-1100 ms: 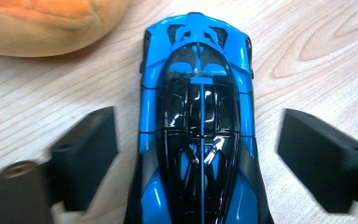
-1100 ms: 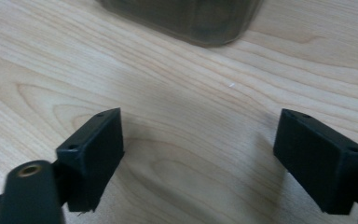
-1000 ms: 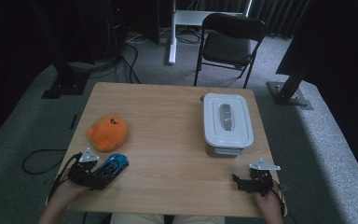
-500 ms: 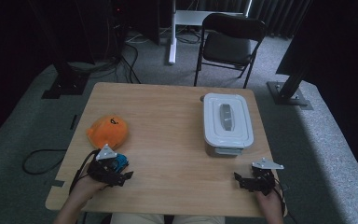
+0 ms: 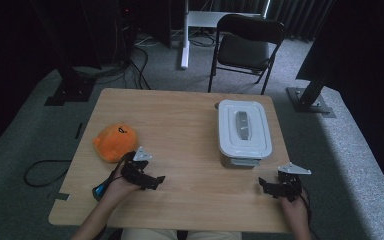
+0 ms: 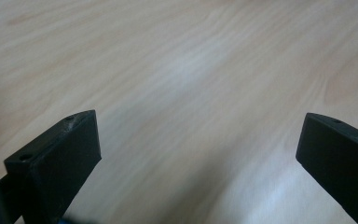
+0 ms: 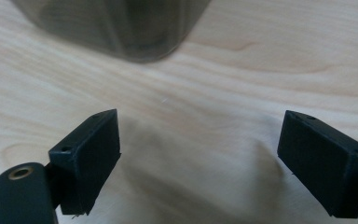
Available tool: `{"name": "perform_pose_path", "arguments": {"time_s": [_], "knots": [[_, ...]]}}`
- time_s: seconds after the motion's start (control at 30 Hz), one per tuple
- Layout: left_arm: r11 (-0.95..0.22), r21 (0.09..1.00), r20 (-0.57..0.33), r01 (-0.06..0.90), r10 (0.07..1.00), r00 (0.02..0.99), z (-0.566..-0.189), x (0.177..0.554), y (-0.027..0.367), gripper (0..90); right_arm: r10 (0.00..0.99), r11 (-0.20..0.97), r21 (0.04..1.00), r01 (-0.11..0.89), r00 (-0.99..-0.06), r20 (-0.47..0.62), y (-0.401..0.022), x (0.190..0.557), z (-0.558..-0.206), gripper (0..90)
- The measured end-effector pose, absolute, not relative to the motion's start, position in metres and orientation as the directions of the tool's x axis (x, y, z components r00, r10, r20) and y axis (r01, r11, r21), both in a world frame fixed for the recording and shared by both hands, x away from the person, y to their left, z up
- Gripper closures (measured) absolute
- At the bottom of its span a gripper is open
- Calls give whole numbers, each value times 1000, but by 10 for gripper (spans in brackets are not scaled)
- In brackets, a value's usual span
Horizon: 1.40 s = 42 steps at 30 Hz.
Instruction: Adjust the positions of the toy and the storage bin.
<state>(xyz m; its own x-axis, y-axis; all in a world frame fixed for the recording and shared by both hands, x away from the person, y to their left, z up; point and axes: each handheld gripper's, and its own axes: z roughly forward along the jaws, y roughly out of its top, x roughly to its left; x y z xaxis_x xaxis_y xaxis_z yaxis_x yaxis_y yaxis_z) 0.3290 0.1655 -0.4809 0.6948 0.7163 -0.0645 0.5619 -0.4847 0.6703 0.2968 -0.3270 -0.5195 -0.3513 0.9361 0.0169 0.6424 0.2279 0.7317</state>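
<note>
Sitting lower middle, left claw [image 5: 155,181] has just opened wide, nothing between its jaws. Right claw [image 5: 269,186], lower right, gapes empty too. Best to square both on the lid [image 5: 244,127] before closing.

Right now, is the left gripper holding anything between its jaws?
No: the left gripper has its jaws wide apart with just bare table between them.

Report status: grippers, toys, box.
Left gripper open, jaws just opened, nothing between. Right gripper open, empty. Orange plush beside left hand; lidded box shut.
</note>
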Motion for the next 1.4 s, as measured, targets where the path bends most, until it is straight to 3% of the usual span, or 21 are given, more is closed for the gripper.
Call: {"name": "perform_pose_path", "arguments": {"time_s": [0.43,0.63,1.07,1.4], "knots": [[-435,720,-59,541,738,672,-493,365,121,4,957,202,743,638,-291,-11,-347,329,-507,126],[-455,718,-17,526,745,667,-498,385,101,4,964,175,736,654,-265,7,-356,347,-510,126],[-367,722,-81,586,797,599,-511,436,59,5,970,131,750,648,-239,37,-358,385,-510,127],[-403,711,-62,576,780,623,-515,464,16,4,974,118,755,646,-222,38,-355,406,-507,126]]}}
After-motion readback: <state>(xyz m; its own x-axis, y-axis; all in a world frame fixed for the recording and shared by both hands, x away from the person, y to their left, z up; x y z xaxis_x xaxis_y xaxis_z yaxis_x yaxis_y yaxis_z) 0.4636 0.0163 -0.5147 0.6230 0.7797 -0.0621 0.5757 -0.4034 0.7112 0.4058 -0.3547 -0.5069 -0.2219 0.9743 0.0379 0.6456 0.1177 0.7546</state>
